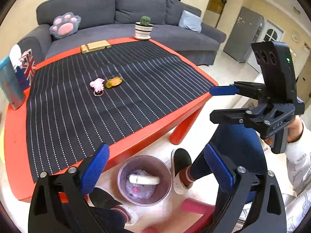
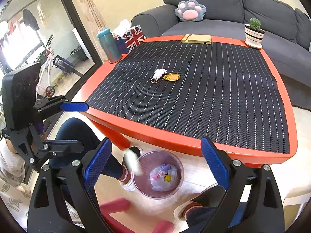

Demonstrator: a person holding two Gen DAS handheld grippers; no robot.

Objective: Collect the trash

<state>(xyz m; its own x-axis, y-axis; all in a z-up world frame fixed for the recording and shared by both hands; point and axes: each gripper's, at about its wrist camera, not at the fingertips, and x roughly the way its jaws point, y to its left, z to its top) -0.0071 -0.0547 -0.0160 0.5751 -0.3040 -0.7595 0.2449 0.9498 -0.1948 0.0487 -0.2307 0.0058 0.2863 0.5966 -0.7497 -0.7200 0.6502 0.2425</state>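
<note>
Both your grippers hang wide and empty: the left gripper (image 1: 155,170) over the clear bin (image 1: 144,180) on the floor, the right gripper (image 2: 155,167) beside it. A pale wrapper (image 1: 144,180) lies inside the bin. On the bench (image 1: 155,136), mid-mat, remain a pink charm (image 1: 97,84) and a yellow piece (image 1: 114,82), touching. Both look light and small; pinch each across its middle.

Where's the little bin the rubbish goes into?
The clear trash bin sits on the floor just off the red table's near edge, between the person's feet, below both open grippers; both wrist views show it.
</note>
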